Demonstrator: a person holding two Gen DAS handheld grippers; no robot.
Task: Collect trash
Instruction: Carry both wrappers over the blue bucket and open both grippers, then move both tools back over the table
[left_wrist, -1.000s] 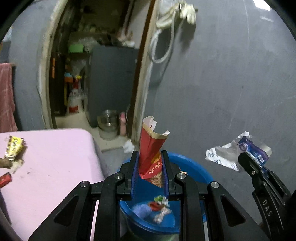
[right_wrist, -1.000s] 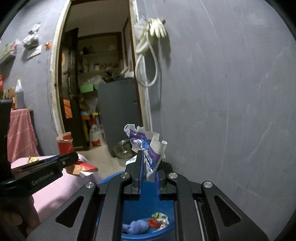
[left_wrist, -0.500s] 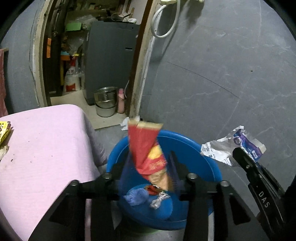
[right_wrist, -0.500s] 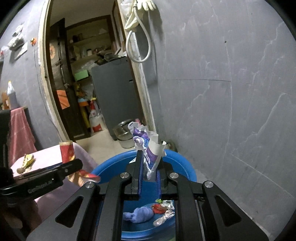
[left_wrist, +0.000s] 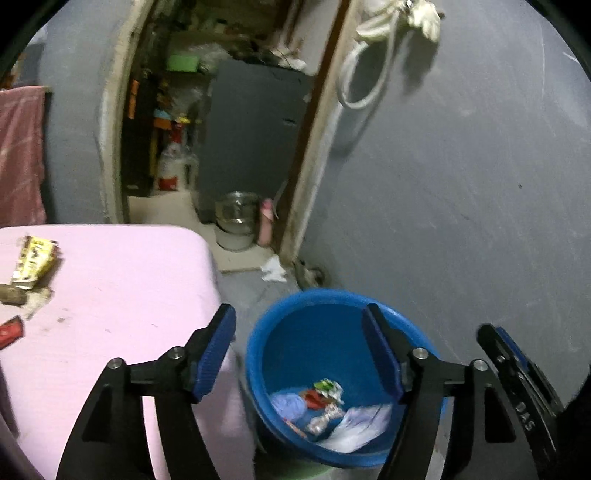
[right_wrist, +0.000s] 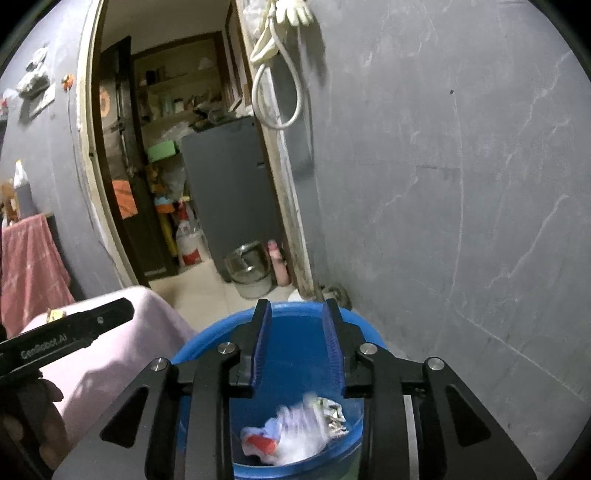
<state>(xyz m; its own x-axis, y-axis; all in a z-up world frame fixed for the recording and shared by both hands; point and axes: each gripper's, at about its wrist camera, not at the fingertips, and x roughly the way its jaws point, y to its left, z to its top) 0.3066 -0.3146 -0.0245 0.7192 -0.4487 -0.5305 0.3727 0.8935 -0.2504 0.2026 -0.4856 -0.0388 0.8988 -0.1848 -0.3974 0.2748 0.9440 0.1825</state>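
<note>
Both grippers hang over the blue bucket (left_wrist: 280, 332), jaws opening with nothing between them: the left gripper (left_wrist: 298, 343) wide, the right gripper (right_wrist: 296, 336) narrower. Crumpled wrappers (right_wrist: 295, 435) lie inside; a yellow wrapper (left_wrist: 33, 260) sits on the pink table (left_wrist: 122, 295).

Blurred wrappers (right_wrist: 295, 435) in bucket (right_wrist: 295, 314) (perhaps plastic), base cut off

Home: fridge (right_wrist: 229, 184) and shelves (right_wrist: 173, 110) beyond doorway.
</note>
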